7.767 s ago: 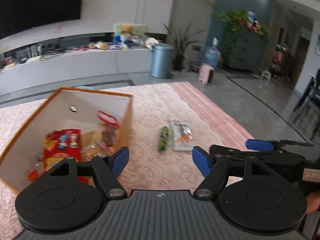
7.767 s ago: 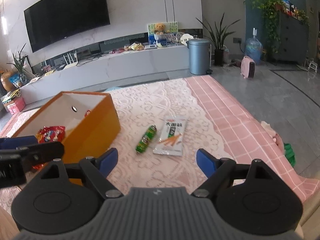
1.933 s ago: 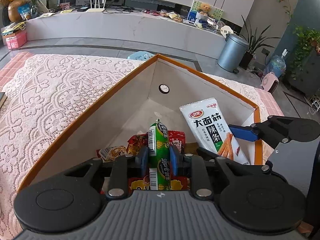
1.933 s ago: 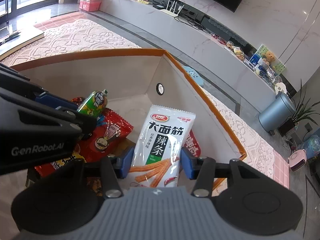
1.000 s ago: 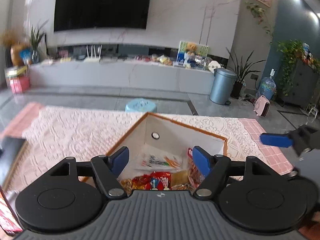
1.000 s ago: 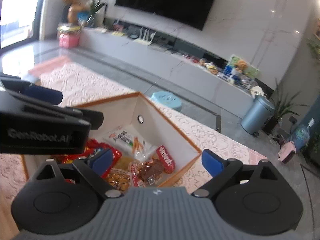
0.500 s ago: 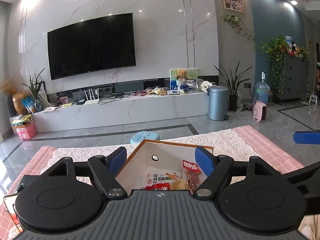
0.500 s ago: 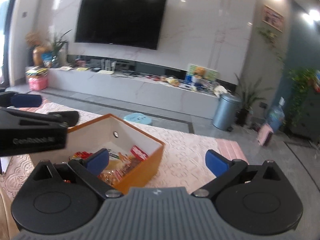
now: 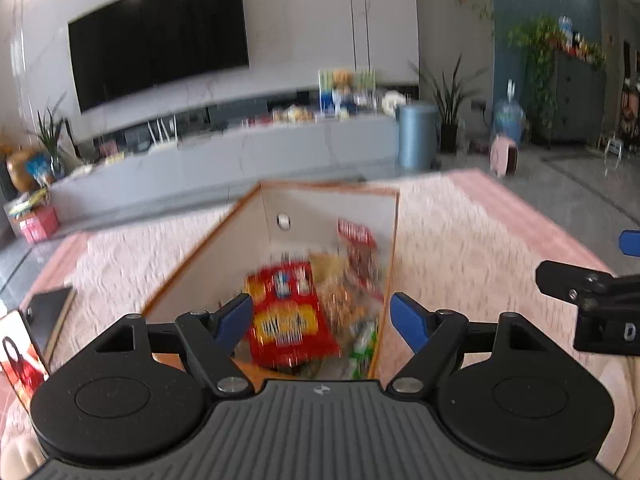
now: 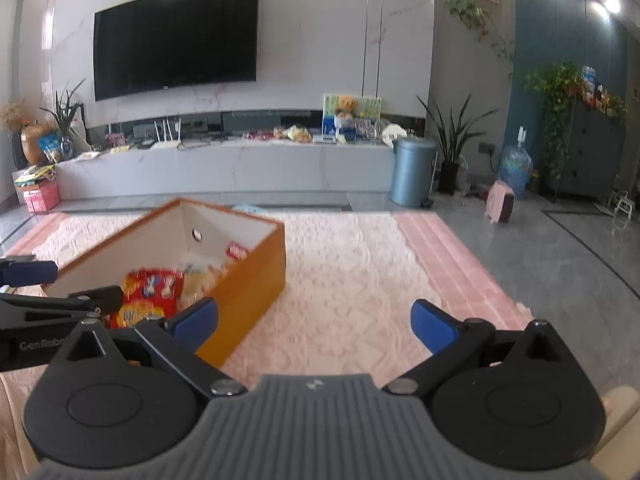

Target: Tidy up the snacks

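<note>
Tools gape over orange box (image 10: 256, 280) holding snack packets (image 9: 294, 312).

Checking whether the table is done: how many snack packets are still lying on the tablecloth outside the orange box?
0. None shows on the tablecloth; the visible packets, like the red bag, sit inside the orange box. The grippers hide the near cloth.

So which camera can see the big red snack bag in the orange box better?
The left wrist view: the big red snack bag lies right below it in the orange box, though blurred. In the right wrist view the bag sits off to the side, partly behind the left gripper.
</note>
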Motion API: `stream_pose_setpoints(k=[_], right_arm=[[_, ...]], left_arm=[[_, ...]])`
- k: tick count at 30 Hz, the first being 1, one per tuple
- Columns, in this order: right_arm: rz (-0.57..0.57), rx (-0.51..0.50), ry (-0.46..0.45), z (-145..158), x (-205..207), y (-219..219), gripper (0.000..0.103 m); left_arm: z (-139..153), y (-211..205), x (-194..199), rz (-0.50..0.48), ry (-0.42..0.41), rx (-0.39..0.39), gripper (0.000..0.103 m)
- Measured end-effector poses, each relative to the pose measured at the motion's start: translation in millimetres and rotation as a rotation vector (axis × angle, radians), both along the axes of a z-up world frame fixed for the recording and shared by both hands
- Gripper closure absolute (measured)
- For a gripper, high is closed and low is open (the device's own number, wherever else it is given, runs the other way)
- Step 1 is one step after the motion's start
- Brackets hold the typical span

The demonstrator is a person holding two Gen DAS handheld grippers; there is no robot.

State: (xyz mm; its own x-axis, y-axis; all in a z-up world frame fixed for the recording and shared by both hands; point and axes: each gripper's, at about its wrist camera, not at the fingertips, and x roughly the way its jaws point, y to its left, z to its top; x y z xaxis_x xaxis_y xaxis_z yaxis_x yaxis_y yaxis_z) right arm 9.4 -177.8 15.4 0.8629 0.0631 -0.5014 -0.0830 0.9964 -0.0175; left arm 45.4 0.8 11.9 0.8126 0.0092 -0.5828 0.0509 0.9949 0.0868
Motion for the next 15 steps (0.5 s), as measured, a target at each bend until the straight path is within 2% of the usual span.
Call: stream_pose_setpoints(k=[6,15], right_arm=[[0.006,0.003,0.078,-30.1,-4.5,-3.0,0.004],[-0.011,0.032,0.1,-36.4,-2.0,-11.2,0.004]], left_arm=[[-18.4,-7.7,-6.5,-0.002,0.053,0.021,0.012],[-27.9,-18.7,-11.1,-0.023,0.085,0.029,0.012]])
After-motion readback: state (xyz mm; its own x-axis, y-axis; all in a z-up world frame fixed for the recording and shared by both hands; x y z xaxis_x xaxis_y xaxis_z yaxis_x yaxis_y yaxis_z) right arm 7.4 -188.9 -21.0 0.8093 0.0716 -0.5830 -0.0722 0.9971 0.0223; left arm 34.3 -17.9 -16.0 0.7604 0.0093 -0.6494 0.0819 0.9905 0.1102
